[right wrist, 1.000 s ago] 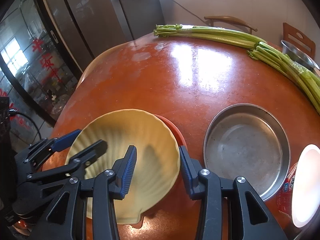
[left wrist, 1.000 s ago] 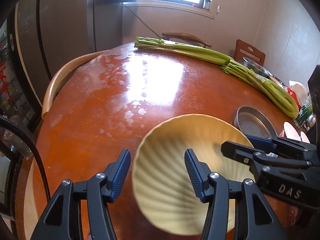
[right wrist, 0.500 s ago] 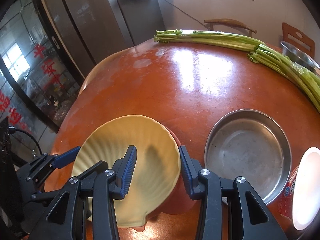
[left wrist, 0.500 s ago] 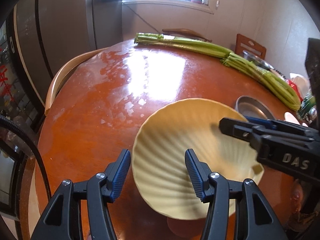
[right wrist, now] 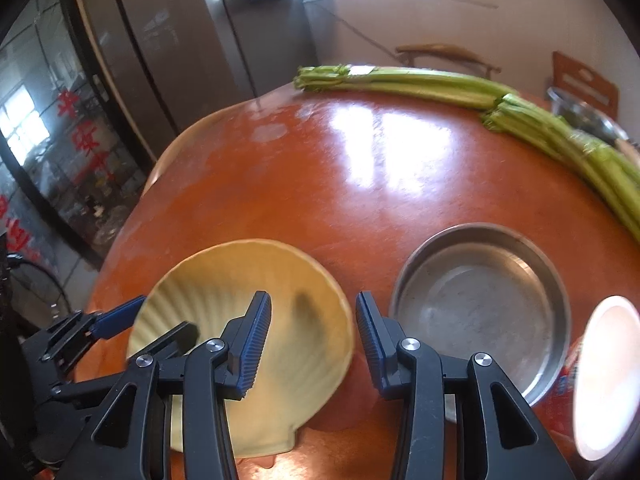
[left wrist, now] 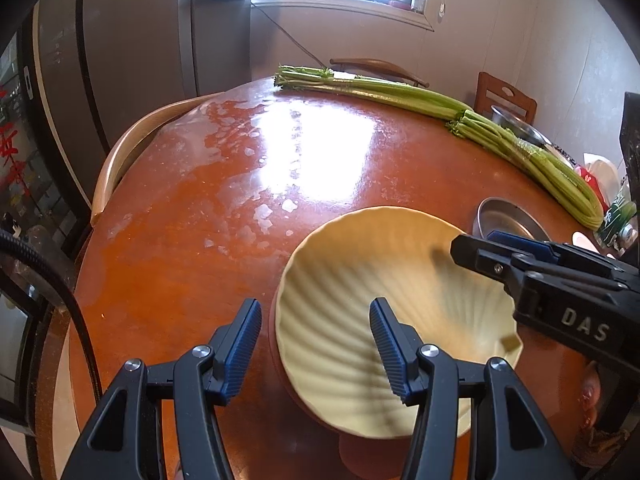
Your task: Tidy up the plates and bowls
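Note:
A pale yellow shell-shaped plate [left wrist: 400,264] [right wrist: 240,272] rests tilted on an orange dish [left wrist: 368,456] [right wrist: 340,412] near the front of the round red-brown table [left wrist: 224,208]. My left gripper [left wrist: 315,302] [right wrist: 166,316] straddles the plate's left rim, with one finger inside the plate and one outside, a gap showing at the pads. My right gripper [right wrist: 312,296] [left wrist: 476,240] straddles the right rim the same way. Both are open, and neither pad visibly presses on the plate.
A round metal pan [right wrist: 480,304] [left wrist: 508,216] sits just right of the plate. A white round dish [right wrist: 604,376] glows at the right edge. Long celery bunches [left wrist: 400,92] [right wrist: 560,140] line the far side, with a metal bowl [left wrist: 516,124] behind. Chairs ring the table.
Both views shifted slightly while the plate stayed between the fingers. The orange rim that showed behind the plate's far right edge is now covered; orange shows only below the plate.

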Demonstrator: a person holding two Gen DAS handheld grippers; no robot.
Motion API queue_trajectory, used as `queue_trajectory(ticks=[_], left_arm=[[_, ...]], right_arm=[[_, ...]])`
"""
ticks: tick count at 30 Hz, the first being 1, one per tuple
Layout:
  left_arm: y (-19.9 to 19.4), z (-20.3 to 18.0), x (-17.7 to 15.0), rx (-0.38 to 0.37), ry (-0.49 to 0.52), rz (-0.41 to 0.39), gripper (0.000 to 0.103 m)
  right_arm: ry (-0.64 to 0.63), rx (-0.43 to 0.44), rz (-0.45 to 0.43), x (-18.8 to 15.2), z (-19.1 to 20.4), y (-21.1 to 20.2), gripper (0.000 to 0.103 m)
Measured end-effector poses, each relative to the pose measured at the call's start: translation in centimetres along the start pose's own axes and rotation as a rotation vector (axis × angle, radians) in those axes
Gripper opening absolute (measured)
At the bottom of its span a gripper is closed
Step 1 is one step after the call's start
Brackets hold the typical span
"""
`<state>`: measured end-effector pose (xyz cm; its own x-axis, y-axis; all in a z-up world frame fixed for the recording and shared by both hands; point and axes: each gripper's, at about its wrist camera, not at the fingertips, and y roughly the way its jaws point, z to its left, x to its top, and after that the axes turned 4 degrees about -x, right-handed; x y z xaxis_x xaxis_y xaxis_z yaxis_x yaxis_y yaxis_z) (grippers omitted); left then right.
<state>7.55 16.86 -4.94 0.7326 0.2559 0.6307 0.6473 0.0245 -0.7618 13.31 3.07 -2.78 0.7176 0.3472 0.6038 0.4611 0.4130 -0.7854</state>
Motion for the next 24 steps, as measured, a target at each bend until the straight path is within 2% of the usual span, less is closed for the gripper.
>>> queue_trajectory(ticks=[5, 14, 24], left_arm=[[-1.0, -0.1, -0.1, -0.008, 0.001, -0.014, 0.056], [-3.3, -1.7, 0.4, -0.025, 0.034, -0.056, 0.056], [-6.4, -4.2, 0.8, -0.061, 0.082, -0.109, 0.056]], right_arm=[[0.006, -0.018, -0.035, -0.1, -0.1, -1.1, 0.046], [0.020, -0.001, -0.111, -0.3, -0.2, -5.2, 0.047], [0.054, -0.029, -0.190, -2.2, -1.4, -10.3, 0.047]])
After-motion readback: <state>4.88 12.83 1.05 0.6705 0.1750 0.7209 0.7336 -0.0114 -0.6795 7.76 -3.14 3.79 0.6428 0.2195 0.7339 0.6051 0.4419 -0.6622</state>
